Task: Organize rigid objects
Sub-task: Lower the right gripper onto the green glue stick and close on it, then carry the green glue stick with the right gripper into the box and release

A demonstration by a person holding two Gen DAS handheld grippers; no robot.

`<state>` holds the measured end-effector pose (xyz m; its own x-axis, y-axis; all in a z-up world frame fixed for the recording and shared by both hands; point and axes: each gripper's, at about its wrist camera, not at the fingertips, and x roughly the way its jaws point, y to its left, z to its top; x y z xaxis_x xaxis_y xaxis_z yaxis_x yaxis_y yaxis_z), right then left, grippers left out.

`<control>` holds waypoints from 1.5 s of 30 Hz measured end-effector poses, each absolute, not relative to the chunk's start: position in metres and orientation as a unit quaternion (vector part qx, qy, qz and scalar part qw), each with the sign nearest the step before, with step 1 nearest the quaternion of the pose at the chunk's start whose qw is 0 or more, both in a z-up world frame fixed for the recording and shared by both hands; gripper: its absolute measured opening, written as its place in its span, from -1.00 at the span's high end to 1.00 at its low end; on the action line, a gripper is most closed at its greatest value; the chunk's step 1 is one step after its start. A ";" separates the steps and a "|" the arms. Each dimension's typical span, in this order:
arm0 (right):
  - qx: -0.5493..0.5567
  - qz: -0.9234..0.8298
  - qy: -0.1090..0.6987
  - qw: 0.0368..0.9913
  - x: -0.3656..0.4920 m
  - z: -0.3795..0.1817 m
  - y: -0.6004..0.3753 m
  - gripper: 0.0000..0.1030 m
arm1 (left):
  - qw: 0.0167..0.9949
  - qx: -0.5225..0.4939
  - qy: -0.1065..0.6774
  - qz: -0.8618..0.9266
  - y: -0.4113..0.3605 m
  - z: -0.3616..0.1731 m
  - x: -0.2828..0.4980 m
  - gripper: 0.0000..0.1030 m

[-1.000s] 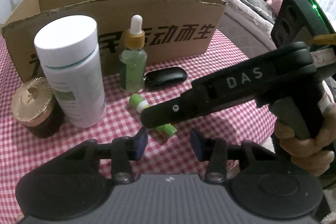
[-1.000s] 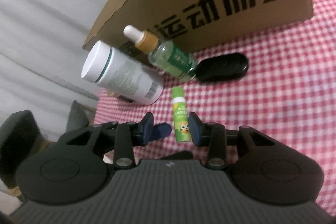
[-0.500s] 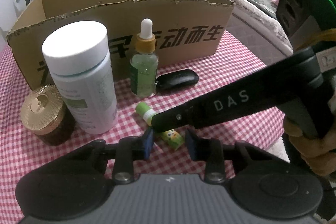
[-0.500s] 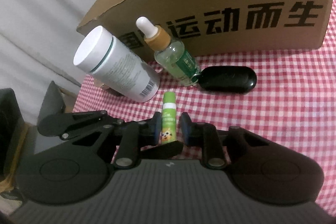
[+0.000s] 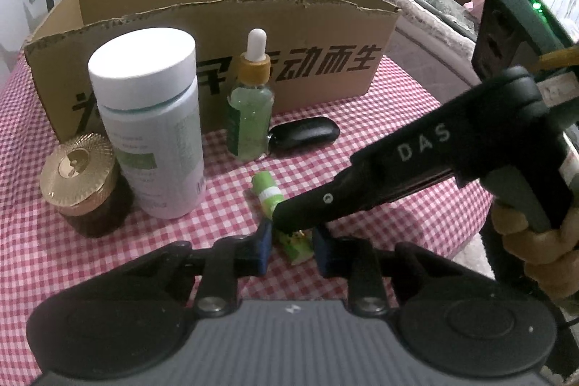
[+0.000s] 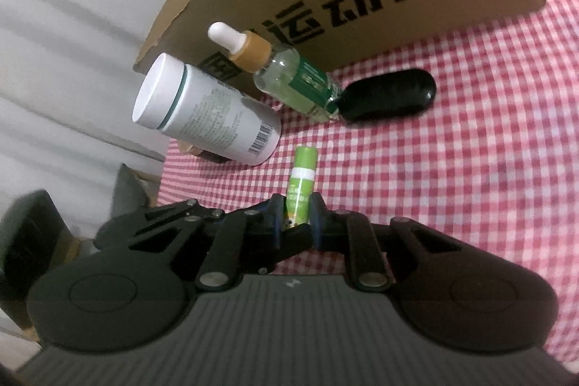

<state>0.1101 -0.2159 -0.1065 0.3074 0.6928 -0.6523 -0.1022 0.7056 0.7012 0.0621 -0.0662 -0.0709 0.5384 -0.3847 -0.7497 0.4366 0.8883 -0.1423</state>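
Worktop (image 5: 416, 118): covered in red-and-white check cloth, crowded at its middle with small containers.
Cardboard box (image 5: 318, 35): open-topped, black characters on its front wall, standing at 12 o'clock behind everything else.
White bottle (image 5: 152, 125): upright with a broad white cap, at 10 o'clock from the green tube, just beside the gold-lidded jar.
Gold-lidded jar (image 5: 77, 176): dark body, ribbed lid, at 9 o'clock of the white bottle.
Dropper bottle (image 5: 251, 111): pale green liquid, amber collar, white bulb, upright at 12 o'clock from the tube.
Black case (image 5: 305, 134): oval, lying flat, touching the dropper bottle's base at its 3 o'clock.
Green tube (image 6: 302, 183): a small lip-balm-like stick, cap end pointing toward the box, its lower end caught between both tools.
Right gripper (image 6: 296, 223): clenched on the green tube's lower end, reaching in from 3 o'clock in the left wrist view, a hand (image 5: 535, 241) around its handle.
Left gripper (image 5: 291, 246): blue pads drawn in either side of the same tube; jaws closing.
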 end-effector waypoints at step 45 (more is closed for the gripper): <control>0.282 0.269 0.543 0.744 0.303 -0.003 -0.234 0.69 | 0.827 -0.012 0.528 -0.193 -0.051 0.015 0.283 0.62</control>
